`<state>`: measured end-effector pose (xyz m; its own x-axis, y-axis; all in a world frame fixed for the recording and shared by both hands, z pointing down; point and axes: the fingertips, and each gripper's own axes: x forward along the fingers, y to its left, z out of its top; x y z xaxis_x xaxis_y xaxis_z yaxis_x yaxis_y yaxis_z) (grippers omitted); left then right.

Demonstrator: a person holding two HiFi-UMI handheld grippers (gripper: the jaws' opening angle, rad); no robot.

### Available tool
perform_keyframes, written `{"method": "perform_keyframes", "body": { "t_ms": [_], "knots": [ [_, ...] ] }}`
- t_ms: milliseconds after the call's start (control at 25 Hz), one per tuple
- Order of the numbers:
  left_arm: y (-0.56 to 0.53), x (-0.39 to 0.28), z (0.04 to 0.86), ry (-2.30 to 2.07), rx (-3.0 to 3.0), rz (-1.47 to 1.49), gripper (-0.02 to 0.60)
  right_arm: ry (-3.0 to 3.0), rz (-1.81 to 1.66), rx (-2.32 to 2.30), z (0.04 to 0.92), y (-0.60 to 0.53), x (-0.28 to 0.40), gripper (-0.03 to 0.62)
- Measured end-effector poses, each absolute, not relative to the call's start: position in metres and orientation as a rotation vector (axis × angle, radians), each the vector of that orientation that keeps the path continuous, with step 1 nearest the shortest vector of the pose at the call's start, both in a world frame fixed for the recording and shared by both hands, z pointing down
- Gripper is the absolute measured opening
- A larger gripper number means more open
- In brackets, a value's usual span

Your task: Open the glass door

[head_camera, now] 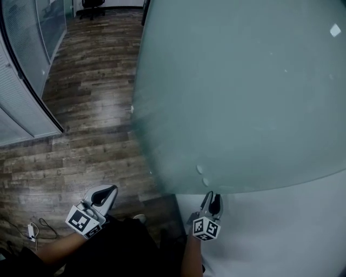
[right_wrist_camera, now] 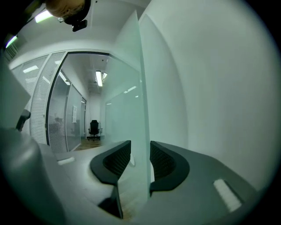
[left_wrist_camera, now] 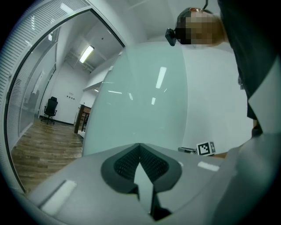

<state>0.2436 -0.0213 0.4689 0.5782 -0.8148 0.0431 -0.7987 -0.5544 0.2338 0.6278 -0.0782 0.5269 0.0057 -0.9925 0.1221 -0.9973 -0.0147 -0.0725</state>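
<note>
- An office corridor: dark wood-plank floor (head_camera: 92, 108), a glass partition with blinds (head_camera: 21, 92) along the left, and an office chair (head_camera: 92, 6) at the far end.
- The left gripper (head_camera: 105, 193) is held low on the corridor side, clear of the pane. It points about level, and the dark-sleeved forearm comes up from the bottom left. Its jaws are closed tip to tip with nothing in them.
- The frosted glass door (head_camera: 243, 92) stands swung out of its opening, so the corridor shows past its free edge. It looks already well open.
- The right gripper (head_camera: 212, 201) is at that free edge and nearly level, with one jaw on each face of the pane. The jaws stand apart: the glass edge runs between the pads, a gap shows on the left side, and there is no squeeze.
- A white wall (head_camera: 281, 227) lies just right of the door.
- To my eye this is the tail of the swing. The next move would be to close on the edge and carry the door wider, or else to draw straight back along the pane without knocking it.
</note>
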Motion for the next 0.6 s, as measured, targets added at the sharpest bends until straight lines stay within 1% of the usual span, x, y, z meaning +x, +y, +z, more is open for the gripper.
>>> {"method": "perform_keyframes", "body": {
  "t_ms": [80, 280, 400, 600],
  "knots": [
    [-0.021, 0.231, 0.466, -1.359, 2.571, -0.143, 0.000, -2.127, 0.212, 2.237, 0.528, -0.074, 0.626, 0.132],
    [-0.010, 0.201, 0.464, -1.385, 2.555, -0.175, 0.000, -2.126, 0.175, 2.199, 0.516, -0.060, 0.594, 0.115],
    [-0.006, 0.181, 0.468, -1.398, 2.544, -0.198, 0.000, -2.152, 0.103, 2.121, 0.511, -0.054, 0.556, 0.115],
    [0.014, 0.140, 0.473, -1.433, 2.510, -0.218, 0.000, -2.260, 0.101, 1.990, 0.512, -0.045, 0.468, 0.075]
  ]
}}
